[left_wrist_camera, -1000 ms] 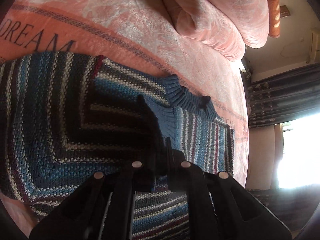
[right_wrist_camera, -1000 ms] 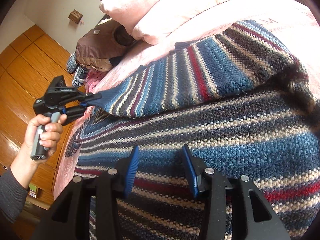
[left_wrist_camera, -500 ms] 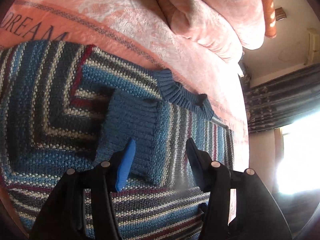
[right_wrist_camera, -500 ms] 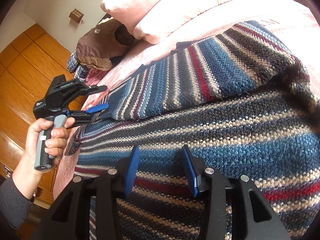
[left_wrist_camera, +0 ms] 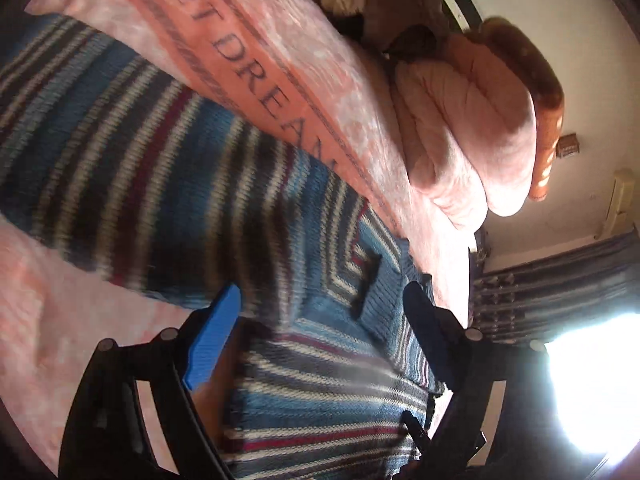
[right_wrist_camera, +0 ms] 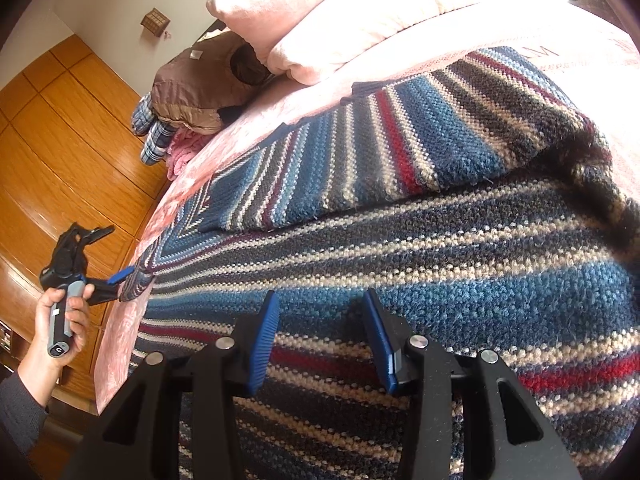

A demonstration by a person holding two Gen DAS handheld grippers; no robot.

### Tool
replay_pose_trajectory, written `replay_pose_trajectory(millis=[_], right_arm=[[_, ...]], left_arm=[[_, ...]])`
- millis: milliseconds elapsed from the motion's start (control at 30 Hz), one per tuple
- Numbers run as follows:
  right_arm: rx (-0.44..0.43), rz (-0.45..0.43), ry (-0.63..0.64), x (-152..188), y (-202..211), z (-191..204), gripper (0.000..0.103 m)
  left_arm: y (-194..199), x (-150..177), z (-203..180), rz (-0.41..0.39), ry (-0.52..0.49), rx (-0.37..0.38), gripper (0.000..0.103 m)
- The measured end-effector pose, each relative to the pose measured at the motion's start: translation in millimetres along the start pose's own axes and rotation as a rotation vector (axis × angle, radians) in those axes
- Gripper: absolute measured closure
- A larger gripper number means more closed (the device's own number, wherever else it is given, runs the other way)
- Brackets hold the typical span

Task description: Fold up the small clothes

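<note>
1. Progress check on the fold: the striped sweater point(right_wrist_camera: 460, 248) is lying flat on the pink bedspread point(left_wrist_camera: 328, 80), and one sleeve point(right_wrist_camera: 360, 152) is already folded across the body with its cuff point(left_wrist_camera: 384, 300) resting on the chest. So I'd call that the first fold done.

2. My left gripper point(left_wrist_camera: 324, 320) is wide open with nothing between the jaws. It's sitting at the edge of the sweater near the side of the bed. From the right wrist view you can see my left hand point(right_wrist_camera: 60, 320) holding it out there, blue tip just beside the knit. Can't tell if it's actually touching.

3. My right gripper point(right_wrist_camera: 320, 320) is open too, empty, hovering low over the sweater's body, jaws apart above the stripes.

4. What's left, as far as I can judge: the other sleeve needs bringing in, then the body folded up into a tidy packet. Roughly a third done, I'd guess.

5. Folded quilts point(right_wrist_camera: 340, 12) and a brown jacket point(right_wrist_camera: 200, 84) are piled at the head end, well clear of things.
</note>
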State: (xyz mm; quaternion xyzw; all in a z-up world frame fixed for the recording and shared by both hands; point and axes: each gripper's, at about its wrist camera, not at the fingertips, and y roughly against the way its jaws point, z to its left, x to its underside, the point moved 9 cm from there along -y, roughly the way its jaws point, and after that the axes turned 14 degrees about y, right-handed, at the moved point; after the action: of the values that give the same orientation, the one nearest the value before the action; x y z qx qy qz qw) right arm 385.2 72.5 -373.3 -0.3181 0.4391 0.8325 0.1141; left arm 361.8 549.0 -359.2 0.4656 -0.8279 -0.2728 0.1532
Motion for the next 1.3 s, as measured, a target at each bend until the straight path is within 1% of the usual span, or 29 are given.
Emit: replay_pose_trajectory(millis=[100, 167, 233, 300, 367, 467, 533, 567, 600, 633, 700, 767, 800, 867, 933, 1000, 1100, 1200, 1300], right_arm=[[0.015, 0.002, 0.015, 1.8, 0.8, 2.3, 0.059], [0.027, 0.004, 0.024, 3.6, 0.9, 3.4, 0.059], [0.041, 0.007, 0.035, 5.6, 0.2, 3.8, 0.06], [0.059, 0.011, 0.044, 6.9, -1.7, 4.4, 0.06], [0.079, 0.015, 0.059, 6.8, -2.9, 5.5, 0.06], [0.1, 0.021, 0.073, 7.1, -4.7, 7.2, 0.059], [0.109, 0.024, 0.081, 7.4, -5.4, 6.8, 0.059], [0.112, 0.026, 0.084, 6.5, -6.3, 5.9, 0.059], [0.115, 0.026, 0.086, 6.4, -6.5, 5.6, 0.059], [0.117, 0.026, 0.087, 6.5, -6.6, 5.2, 0.059], [0.121, 0.025, 0.091, 6.7, -7.1, 5.2, 0.059], [0.121, 0.025, 0.092, 6.6, -7.8, 6.5, 0.059], [0.119, 0.026, 0.09, 6.5, -7.6, 6.1, 0.059], [0.118, 0.03, 0.089, 6.4, -7.6, 7.1, 0.059], [0.117, 0.037, 0.086, 5.6, -5.9, 7.9, 0.059], [0.106, 0.041, 0.078, 4.6, -2.4, 10.9, 0.058], [0.085, 0.039, 0.079, 4.5, 5.0, 19.7, 0.058], [0.071, 0.033, 0.079, 5.0, 12.6, 28.5, 0.058], [0.057, 0.026, 0.074, 5.5, 20.9, 35.3, 0.058]], left_arm=[[60.1, -50.3, 53.7, -0.11, 0.099, -0.021, 0.011], [95.6, -82.0, 89.8, -0.203, 0.145, -0.051, 0.011], [116.8, -108.4, 120.0, -0.244, 0.194, -0.069, 0.011], [125.6, -131.3, 143.8, -0.265, 0.253, -0.061, 0.011], [124.4, -149.8, 160.2, -0.262, 0.277, -0.053, 0.011], [116.5, -167.5, 170.8, -0.287, 0.304, -0.026, 0.011], [111.1, -178.9, 173.7, -0.303, 0.297, -0.03, 0.014], [107.0, -182.7, 174.2, -0.3, 0.294, -0.034, 0.03], [102.0, -184.7, 176.3, -0.291, 0.298, -0.054, 0.051], [99.3, -186.9, 176.7, -0.293, 0.296, -0.073, 0.056], [100.1, -190.3, 177.6, -0.3, 0.282, -0.099, 0.077], [105.6, -193.9, 173.7, -0.318, 0.266, -0.123, 0.092], [109.4, -195.1, 169.1, -0.328, 0.253, -0.126, 0.094], [118.6, -196.6, 148.2, -0.344, 0.198, -0.134, 0.095], [131.7, -200.1, 114.8, -0.363, 0.131, -0.12, 0.095], [146.9, -201.6, 70.3, -0.376, 0.05, -0.088, 0.096], [169.8, -195.4, 0.5, -0.397, -0.064, -0.03, 0.096], [183.5, -179.8, -65.8, -0.402, -0.167, 0.019, 0.096], [186.7, -151.1, -122.0, -0.393, -0.26, 0.066, 0.096]])
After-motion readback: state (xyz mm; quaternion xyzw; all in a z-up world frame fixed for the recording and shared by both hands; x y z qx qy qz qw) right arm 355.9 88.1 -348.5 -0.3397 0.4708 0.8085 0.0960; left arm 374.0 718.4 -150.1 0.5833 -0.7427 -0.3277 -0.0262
